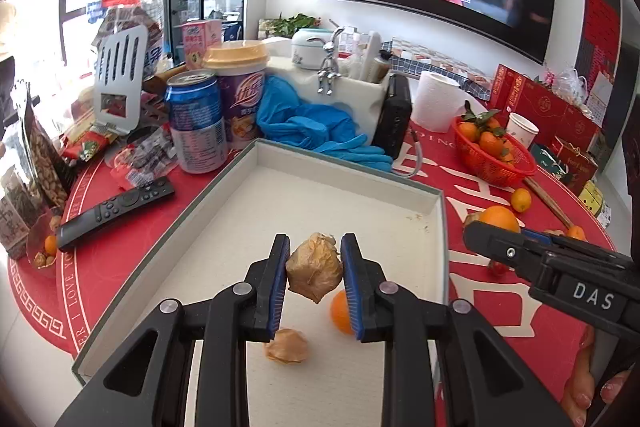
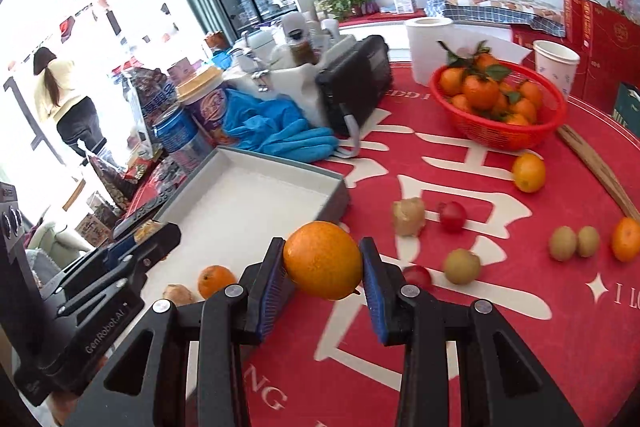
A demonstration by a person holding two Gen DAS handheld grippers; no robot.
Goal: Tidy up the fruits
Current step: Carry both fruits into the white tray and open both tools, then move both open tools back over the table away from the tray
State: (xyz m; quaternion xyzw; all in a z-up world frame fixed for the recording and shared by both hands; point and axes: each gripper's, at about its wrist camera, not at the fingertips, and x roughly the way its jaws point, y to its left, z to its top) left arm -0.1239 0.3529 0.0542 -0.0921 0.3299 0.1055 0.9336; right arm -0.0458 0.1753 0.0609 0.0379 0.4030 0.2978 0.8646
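Observation:
My left gripper (image 1: 315,267) is shut on a papery brown husked fruit (image 1: 314,266), held above the shallow white tray (image 1: 352,175). On the tray floor lie another husked fruit (image 1: 287,345) and a small orange (image 1: 340,311). My right gripper (image 2: 323,267) is shut on a large orange (image 2: 322,259), held over the red tablecloth just right of the tray (image 2: 256,187). The left gripper (image 2: 132,247) shows at the left edge of the right wrist view. Loose on the cloth are a husked fruit (image 2: 408,215), two red fruits (image 2: 453,215), green fruits (image 2: 462,265) and oranges (image 2: 529,172).
A red basket of tangerines (image 2: 498,99) stands at the back right beside a paper roll (image 2: 428,47) and a paper cup (image 2: 556,67). Blue gloves (image 1: 316,123), cans (image 1: 196,123), a remote (image 1: 116,211) and snack packets crowd the left. Chopsticks (image 2: 600,167) lie at the right. A person stands by the window.

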